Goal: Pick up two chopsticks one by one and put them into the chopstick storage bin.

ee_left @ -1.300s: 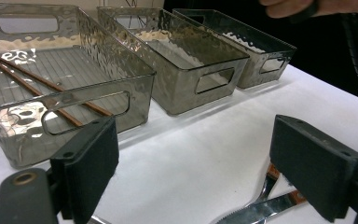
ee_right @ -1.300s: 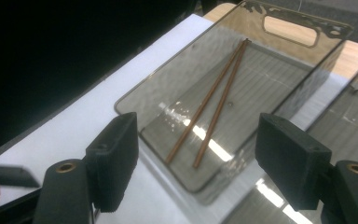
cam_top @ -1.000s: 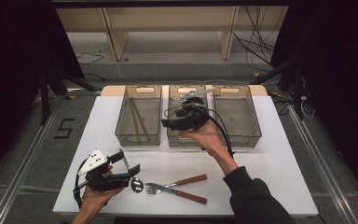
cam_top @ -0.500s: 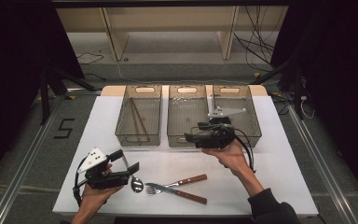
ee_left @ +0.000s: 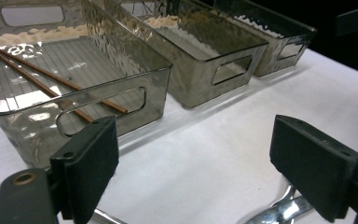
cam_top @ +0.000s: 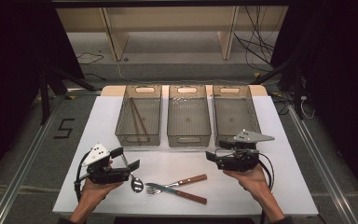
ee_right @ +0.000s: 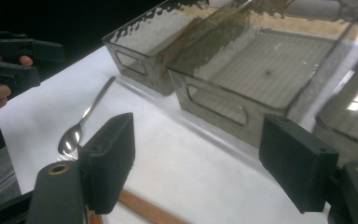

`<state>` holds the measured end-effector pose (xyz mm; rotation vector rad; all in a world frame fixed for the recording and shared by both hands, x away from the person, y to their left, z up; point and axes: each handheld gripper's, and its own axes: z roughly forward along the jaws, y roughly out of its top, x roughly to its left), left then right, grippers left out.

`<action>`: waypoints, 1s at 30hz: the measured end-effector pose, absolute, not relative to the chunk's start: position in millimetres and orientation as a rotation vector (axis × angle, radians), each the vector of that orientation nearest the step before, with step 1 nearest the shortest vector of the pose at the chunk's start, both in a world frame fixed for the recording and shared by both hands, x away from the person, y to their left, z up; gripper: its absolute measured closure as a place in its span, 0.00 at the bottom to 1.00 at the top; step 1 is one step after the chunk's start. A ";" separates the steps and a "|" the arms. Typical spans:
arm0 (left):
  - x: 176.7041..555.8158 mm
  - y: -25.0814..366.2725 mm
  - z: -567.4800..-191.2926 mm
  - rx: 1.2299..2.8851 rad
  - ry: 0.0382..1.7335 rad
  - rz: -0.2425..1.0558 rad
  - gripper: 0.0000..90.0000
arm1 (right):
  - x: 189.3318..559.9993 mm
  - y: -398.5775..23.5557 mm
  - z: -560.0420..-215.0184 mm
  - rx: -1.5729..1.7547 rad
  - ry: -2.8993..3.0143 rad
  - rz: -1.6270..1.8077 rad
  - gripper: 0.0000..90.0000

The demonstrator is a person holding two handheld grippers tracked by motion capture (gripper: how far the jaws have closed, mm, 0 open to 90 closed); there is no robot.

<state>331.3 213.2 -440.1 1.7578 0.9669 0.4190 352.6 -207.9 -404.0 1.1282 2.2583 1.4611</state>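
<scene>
**Cutlery crossed at the table's near edge**

Your right gripper point(cam_top: 213, 157) is hanging wide open and empty over the table point(cam_top: 289, 186), near its right side. Your left gripper point(cam_top: 127, 157) is standing open too, its jaws straddling the spoon point(cam_top: 135, 181), whose bowl is pointing at the near edge. The fork point(cam_top: 168, 186) and the knife point(cam_top: 179, 192) are lying crossed, wooden handles pointing toward the right edge.

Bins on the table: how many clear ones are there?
3, side by side across the table's far half: the left bin holding chopsticks, the middle bin, and the right bin. None appears hidden.
</scene>
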 end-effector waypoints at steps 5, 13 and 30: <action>338.1 213.5 -441.3 1.786 0.975 0.403 0.17 | 339.8 -220.0 -410.3 1.130 2.217 1.462 0.31; 346.3 213.1 -444.0 1.829 0.992 0.382 0.17 | 327.0 -230.8 -418.8 1.123 2.179 1.466 0.31; 362.9 211.8 -449.7 1.934 1.017 0.349 0.17 | 314.4 -237.8 -432.1 1.125 2.166 1.442 0.28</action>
